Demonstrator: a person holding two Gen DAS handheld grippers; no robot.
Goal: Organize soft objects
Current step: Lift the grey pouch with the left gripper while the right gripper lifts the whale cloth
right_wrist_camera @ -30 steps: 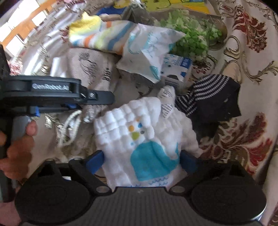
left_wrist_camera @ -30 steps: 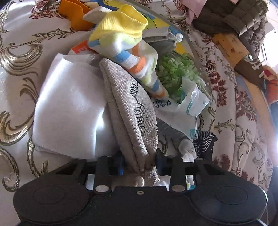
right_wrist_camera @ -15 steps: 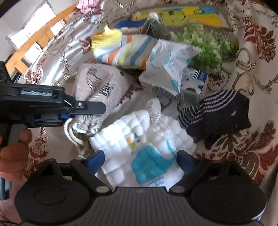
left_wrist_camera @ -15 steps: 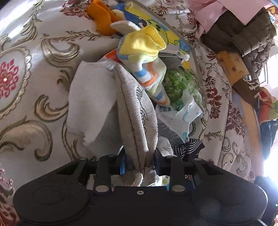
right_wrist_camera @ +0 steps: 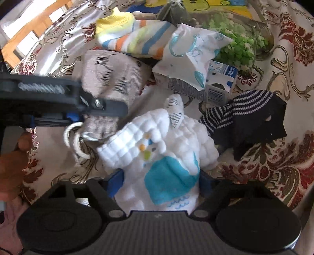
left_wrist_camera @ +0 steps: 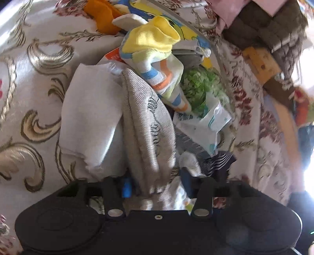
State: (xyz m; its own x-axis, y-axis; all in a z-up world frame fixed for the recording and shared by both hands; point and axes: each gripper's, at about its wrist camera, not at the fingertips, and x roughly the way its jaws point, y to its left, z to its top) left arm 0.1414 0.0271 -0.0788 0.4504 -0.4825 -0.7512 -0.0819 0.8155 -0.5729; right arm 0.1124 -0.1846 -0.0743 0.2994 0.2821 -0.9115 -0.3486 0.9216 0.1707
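Observation:
A grey linen drawstring pouch (left_wrist_camera: 149, 125) stands between the fingers of my left gripper (left_wrist_camera: 155, 186), whose jaws have spread apart from it. The pouch (right_wrist_camera: 109, 76) and that gripper (right_wrist_camera: 109, 109) also show in the right wrist view. My right gripper (right_wrist_camera: 161, 182) is wide open around a white puffy cloth with a blue patch (right_wrist_camera: 162, 157), not pressing it. A striped yellow sock (left_wrist_camera: 155, 58), a white printed cloth (right_wrist_camera: 194, 55) and a navy striped sock (right_wrist_camera: 245, 117) lie around them.
A white folded cloth (left_wrist_camera: 90, 121) lies left of the pouch. A glass container of green pieces (right_wrist_camera: 241, 43), a small carton (right_wrist_camera: 215, 86), a cartoon mat (left_wrist_camera: 176, 25) and an orange item (left_wrist_camera: 102, 17) lie on the patterned tablecloth (left_wrist_camera: 29, 78). Dark clothing (left_wrist_camera: 270, 25) is far right.
My left gripper's jaws have opened, loosening their hold on the grey pouch, and it has moved toward the white puffy cloth. The right gripper stays open over that cloth.

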